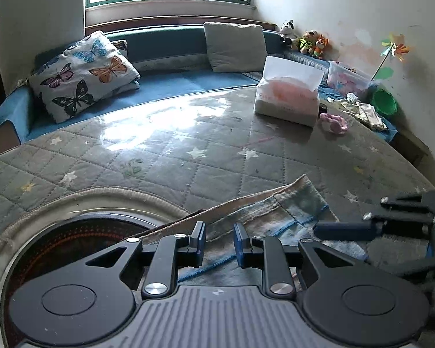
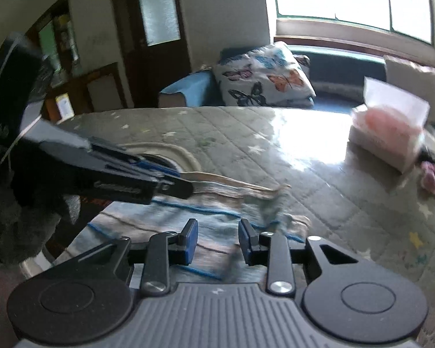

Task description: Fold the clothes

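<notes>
Nearest the cameras, the left gripper (image 1: 219,242) and right gripper (image 2: 217,239) both stand partly open over the pale blue-striped garment (image 1: 290,217), gripping nothing visible. The garment lies flat on the quilted table cover (image 1: 188,156), beside a round heater opening (image 1: 72,240). A clean fold probably needs both jaws closing on matching edge corners, lifted together away from the tissue pack (image 1: 288,97) beyond.
</notes>
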Available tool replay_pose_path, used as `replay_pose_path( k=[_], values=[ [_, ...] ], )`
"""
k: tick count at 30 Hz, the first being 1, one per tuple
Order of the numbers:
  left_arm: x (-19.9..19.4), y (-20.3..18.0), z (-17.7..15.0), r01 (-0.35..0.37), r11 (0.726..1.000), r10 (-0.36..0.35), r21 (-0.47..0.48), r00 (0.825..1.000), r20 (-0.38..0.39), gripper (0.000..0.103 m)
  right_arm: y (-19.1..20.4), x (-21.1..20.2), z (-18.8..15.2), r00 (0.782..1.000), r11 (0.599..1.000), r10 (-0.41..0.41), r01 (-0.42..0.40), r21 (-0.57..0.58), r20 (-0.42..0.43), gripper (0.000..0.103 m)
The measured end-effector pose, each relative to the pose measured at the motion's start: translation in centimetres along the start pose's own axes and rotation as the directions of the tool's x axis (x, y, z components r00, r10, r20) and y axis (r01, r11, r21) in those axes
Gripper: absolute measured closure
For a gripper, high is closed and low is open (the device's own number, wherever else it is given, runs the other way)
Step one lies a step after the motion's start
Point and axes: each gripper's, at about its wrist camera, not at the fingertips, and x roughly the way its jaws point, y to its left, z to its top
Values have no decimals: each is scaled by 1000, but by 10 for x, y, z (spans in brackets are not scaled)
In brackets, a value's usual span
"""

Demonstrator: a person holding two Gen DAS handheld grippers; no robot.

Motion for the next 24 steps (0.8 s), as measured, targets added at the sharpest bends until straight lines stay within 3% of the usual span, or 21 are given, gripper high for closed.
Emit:
replay_pose_path(
  k=[7, 9, 20, 21, 24],
  values=[
    [-4, -6, -1, 14, 1000, -14, 10, 1000, -9, 79, 31, 1, -10, 999, 993, -2, -3, -118, -37, 72],
    [-6, -8, -4, 15, 1000, -15, 11, 1000, -12, 79, 39, -5, -16, 999, 989, 3, -10, -147, -47, 67],
    [-39, -26, -40, 26, 999, -25, 48, 1000, -18, 77, 72, -46, -52, 997, 971, 31, -47, -233, -72, 63],
    [-43, -27, -45, 22, 999, -21, 49, 1000, -18, 76, 73, -47, -55, 997, 971, 29, -45, -237, -73, 62],
    [-52, -27, -57, 5, 999, -5, 34, 1000, -11, 59, 72, -55, -59, 998, 974, 32, -45, -223, -63, 59]
  ],
)
